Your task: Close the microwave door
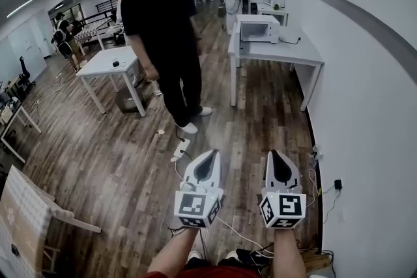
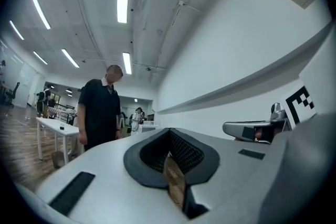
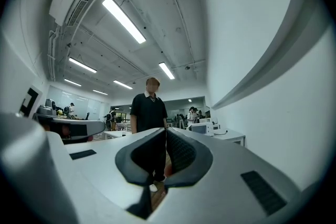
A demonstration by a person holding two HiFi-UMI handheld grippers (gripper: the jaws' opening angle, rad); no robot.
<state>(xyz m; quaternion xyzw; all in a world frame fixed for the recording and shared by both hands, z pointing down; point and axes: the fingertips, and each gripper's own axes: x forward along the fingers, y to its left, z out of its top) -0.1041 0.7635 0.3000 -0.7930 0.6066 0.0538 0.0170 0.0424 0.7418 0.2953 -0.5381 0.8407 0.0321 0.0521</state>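
Left tongs (image 1: 210, 153) and right tongs (image 1: 281, 153) shut; microwave (image 1: 259, 28) door indistinct.

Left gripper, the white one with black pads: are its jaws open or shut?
Shut: on the white, black-padded left gripper the jaws meet at their tips, with nothing between them.

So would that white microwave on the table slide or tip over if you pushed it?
Probably no tipping: the microwave is a wide, low box sitting flat on the table. It likely feels heavy for its size, being a solid-looking appliance. A hard shove might slide it, since the tabletop looks smooth.
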